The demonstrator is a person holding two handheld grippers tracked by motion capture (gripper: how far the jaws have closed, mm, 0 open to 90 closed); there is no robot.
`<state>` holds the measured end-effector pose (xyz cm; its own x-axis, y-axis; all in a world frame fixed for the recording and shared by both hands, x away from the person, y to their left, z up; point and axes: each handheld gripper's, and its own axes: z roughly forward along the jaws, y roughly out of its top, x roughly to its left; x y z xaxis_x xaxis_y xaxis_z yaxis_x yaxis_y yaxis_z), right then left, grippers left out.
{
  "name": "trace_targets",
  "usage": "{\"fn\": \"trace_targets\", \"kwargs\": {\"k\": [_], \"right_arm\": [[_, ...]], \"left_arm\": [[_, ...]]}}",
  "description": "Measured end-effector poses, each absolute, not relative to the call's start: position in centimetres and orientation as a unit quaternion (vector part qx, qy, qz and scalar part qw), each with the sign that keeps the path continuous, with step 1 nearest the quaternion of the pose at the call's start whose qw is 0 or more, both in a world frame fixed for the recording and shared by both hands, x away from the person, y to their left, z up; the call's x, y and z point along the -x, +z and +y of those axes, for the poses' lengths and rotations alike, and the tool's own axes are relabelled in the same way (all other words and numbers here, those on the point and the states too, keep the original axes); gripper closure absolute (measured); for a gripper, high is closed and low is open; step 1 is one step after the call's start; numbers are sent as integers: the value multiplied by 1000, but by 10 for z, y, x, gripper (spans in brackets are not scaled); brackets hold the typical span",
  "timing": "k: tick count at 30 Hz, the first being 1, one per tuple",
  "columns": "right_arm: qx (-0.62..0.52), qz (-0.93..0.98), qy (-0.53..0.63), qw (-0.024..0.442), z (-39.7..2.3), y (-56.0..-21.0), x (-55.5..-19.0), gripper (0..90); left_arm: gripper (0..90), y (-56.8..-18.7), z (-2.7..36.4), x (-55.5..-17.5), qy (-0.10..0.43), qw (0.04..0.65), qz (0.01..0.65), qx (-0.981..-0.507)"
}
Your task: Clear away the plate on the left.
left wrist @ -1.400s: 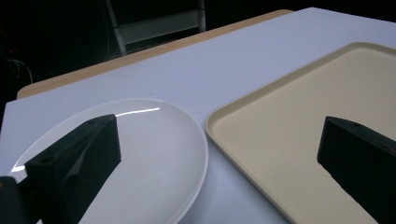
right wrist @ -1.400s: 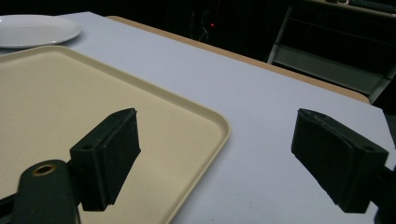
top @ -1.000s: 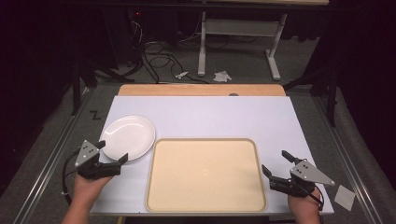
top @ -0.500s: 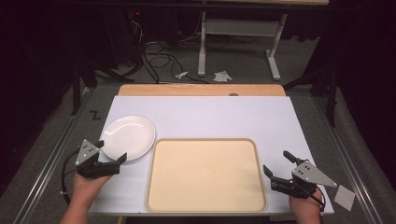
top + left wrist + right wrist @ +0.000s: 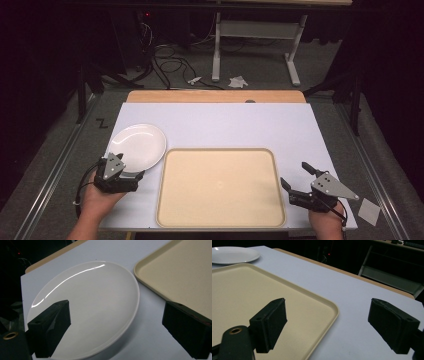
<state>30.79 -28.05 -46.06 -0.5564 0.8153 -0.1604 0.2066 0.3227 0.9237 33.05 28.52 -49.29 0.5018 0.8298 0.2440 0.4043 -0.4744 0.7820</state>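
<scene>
A white plate (image 5: 137,145) lies at the table's front left, with a beige tray (image 5: 220,187) beside it on the right. My left gripper (image 5: 134,172) is open at the plate's near rim. In the left gripper view, the plate (image 5: 87,305) has one jaw over it and the other over the table beside the tray (image 5: 180,272); the left gripper (image 5: 117,325) holds nothing. My right gripper (image 5: 295,176) is open at the tray's right edge. In the right gripper view, the right gripper (image 5: 328,325) straddles the rim of the tray (image 5: 262,290), and the plate (image 5: 234,253) lies far off.
The white table top (image 5: 225,125) ends in a wooden strip (image 5: 215,96) at the back. A scrap of paper (image 5: 370,211) lies on the floor at the right. Cables (image 5: 165,60) and a desk frame (image 5: 255,40) stand behind the table.
My left gripper has edged slightly right, closer to the plate's rim. The right gripper has barely shifted. Plate and tray have not moved.
</scene>
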Motion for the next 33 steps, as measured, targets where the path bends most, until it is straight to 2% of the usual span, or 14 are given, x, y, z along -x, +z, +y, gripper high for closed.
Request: {"fn": "trace_targets", "kwargs": {"k": [5,16,17,21,26,33], "right_arm": [[-338,752,467,320,-279,-463,-309,162],[-339,749,472,319,-280,-461,-308,161],[-337,750,471,319,-280,-462,-309,162],[-338,751,469,318,-281,-462,-308,161],[-338,752,470,314,-281,-462,-309,162],[-334,756,468,312,-280,-463,-310,162]], "left_arm": [[128,-498,266,-332,337,274,339,-835],[161,-506,249,-329,374,195,294,-857],[161,-507,245,-329,386,171,283,-861],[164,-509,238,-330,395,152,254,-870],[219,-508,237,-331,415,114,243,-869],[303,-513,236,-337,412,69,212,-883]]}}
